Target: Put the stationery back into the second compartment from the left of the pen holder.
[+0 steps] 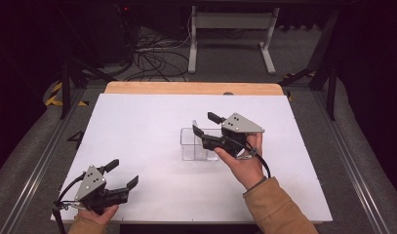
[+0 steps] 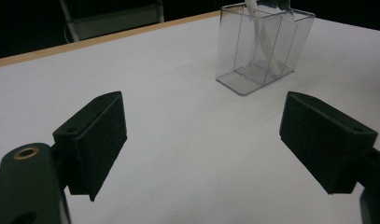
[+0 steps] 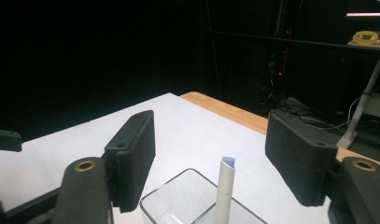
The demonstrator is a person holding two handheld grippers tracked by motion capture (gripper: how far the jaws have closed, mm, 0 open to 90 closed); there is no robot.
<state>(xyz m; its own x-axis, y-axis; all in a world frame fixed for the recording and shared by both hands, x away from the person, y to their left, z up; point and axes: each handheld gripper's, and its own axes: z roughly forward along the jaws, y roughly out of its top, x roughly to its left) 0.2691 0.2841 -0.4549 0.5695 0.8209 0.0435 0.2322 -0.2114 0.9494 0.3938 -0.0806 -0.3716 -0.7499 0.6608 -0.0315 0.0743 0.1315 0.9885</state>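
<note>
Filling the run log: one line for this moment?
left hand-held gripper open, idle | right hand-held gripper open over clear box | white pen standing inside

One clear plastic container (image 1: 195, 144) holding one white pen (image 3: 223, 191) stands mid-table on one white table (image 1: 147, 122), with two handheld grippers, left (image 1: 123, 174) and right (image 1: 206, 125).

High view: overhead from the person's side, facing forward and down on the whole counter (image 1: 137, 126). Left gripper view: low near the front corner, looking across at the clear box (image 2: 262, 49). Right gripper view: right above that box (image 3: 178, 196), facing outward. All share the box.
</note>
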